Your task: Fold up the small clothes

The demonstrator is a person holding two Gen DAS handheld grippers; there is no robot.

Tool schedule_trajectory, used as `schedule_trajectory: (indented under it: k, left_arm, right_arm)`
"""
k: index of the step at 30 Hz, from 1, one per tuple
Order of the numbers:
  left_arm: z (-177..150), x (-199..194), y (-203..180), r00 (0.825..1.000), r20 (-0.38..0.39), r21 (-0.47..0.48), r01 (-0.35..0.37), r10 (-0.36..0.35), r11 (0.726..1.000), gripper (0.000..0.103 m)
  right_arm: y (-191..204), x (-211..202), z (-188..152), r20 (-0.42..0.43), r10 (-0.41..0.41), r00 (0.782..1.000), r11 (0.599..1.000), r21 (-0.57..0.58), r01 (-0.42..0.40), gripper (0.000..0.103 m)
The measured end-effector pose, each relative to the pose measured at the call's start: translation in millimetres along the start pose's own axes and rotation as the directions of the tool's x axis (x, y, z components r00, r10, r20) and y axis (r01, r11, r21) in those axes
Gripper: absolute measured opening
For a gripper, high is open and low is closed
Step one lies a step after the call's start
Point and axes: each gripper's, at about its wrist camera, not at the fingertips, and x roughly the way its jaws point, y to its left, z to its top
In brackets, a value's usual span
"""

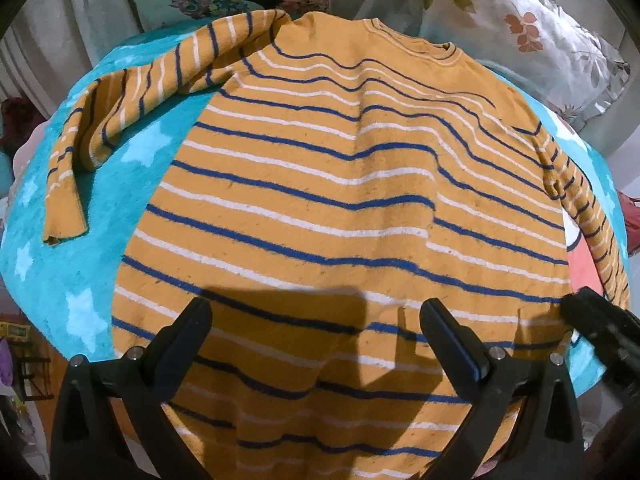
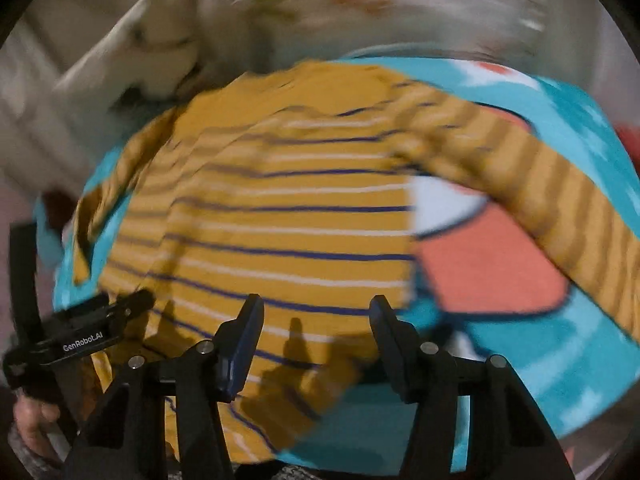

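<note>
An orange long-sleeved sweater with blue and white stripes lies flat on a turquoise blanket, collar at the far side. Its left sleeve bends down at the left; its right sleeve runs down the right edge. My left gripper is open and empty above the hem. My right gripper is open and empty over the sweater's lower right corner; that view is motion-blurred. The right gripper also shows in the left wrist view, and the left gripper shows in the right wrist view.
The blanket has white stars and a coral and white cartoon patch right of the sweater. Floral pillows lie beyond the collar. Clutter sits off the blanket's left edge.
</note>
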Motion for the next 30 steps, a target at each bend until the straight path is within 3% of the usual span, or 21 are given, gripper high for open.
schedule_trajectory:
  k: [5,11,15,18,21,24,30]
  left_arm:
    - [-2,0,6,1.0,-0.002,-0.01,-0.007,0.007,1.0,0.103]
    - [-3,3,9,1.0,-0.012,-0.018,-0.005,0.005,1.0,0.103]
    - [-4,6,9,1.0,-0.019,-0.009,-0.009,0.009,1.0,0.103]
    - [-4,10,10,1.0,-0.027,-0.008,-0.01,0.01,1.0,0.103]
    - [-5,13,10,0.999,-0.032,-0.005,-0.014,0.014,1.0,0.103]
    - [-6,17,10,0.999,-0.04,0.0,-0.015,0.015,1.0,0.103]
    - [-9,27,11,0.998,-0.067,0.005,-0.02,0.02,1.0,0.103]
  right_arm:
    - [32,20,-16,-0.065,-0.056,0.996,0.991,-0.124,0.047,0.059]
    - [23,27,-54,-0.134,-0.182,0.974,0.968,-0.198,0.153,0.059]
    - [-2,13,-73,-0.14,-0.199,0.97,0.972,-0.156,0.176,0.068]
    - [-29,3,-80,-0.164,-0.193,0.967,0.981,-0.051,0.188,0.076]
    - [-51,-19,-80,-0.094,-0.161,0.982,0.984,0.057,0.167,0.076]
    - [-55,-37,-72,-0.016,-0.189,0.982,0.979,0.076,0.19,0.077]
    - [-15,-21,-33,0.025,-0.224,0.974,0.974,0.024,0.224,0.077]
